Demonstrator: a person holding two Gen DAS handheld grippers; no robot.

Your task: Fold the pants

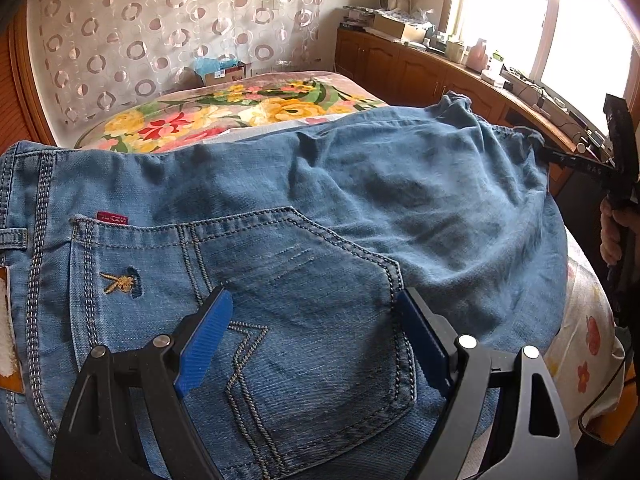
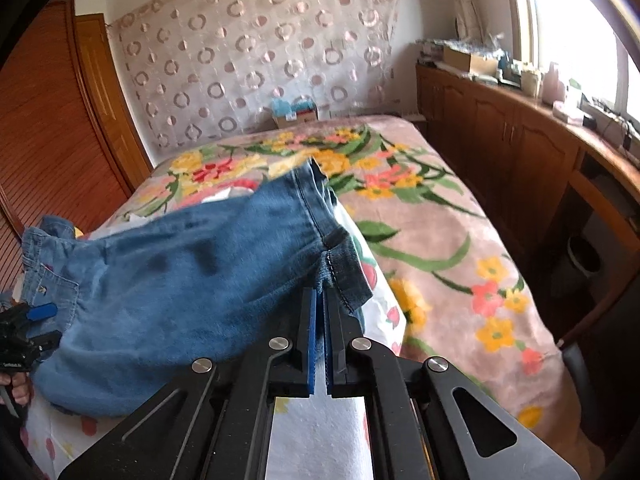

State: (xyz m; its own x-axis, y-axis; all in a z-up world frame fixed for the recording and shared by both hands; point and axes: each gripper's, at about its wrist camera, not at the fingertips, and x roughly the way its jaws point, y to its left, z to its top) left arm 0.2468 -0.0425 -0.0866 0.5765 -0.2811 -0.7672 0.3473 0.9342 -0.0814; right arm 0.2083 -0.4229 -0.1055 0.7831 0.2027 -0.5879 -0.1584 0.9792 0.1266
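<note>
Floral bed (image 2: 440, 216), jeans (image 2: 180, 272) (leg pinched)

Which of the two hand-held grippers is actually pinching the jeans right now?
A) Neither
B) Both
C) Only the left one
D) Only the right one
D: the right hand-held gripper has its blue pads closed on the hem end of the jeans, while the left hand-held gripper sits with its pads spread wide apart over the back pocket, clamping nothing.
</note>
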